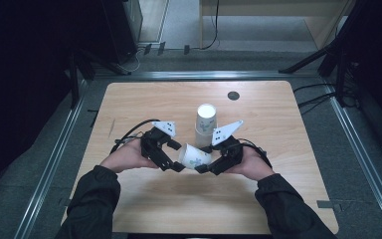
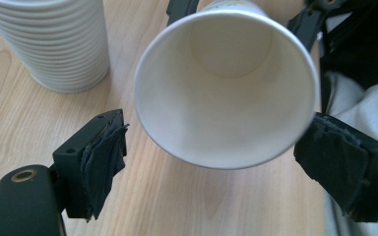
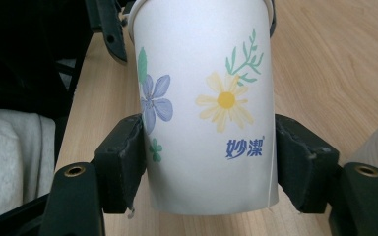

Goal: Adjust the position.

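One flowered paper cup [image 1: 195, 156] pulled off stack [image 1: 205, 124], held sideways at stack's 6 o'clock. Right gripper [image 1: 202, 169] jaws pinching cup base; left gripper [image 1: 177, 158] jaws spread around rim, clear. Placing upright on desk [image 1: 278, 129] still left.

Matt white paper cup [image 3: 206, 103], frayed cloth-padded fingers [image 2: 103, 157], smooth pale-wood table [image 1: 144, 99]

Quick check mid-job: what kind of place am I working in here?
Probably a lab or recording setup, not a kitchen: a bare wooden table framed by metal floor rails, cables trailing on grey carpet, dark equipment stands around, and just a stack of paper cups.
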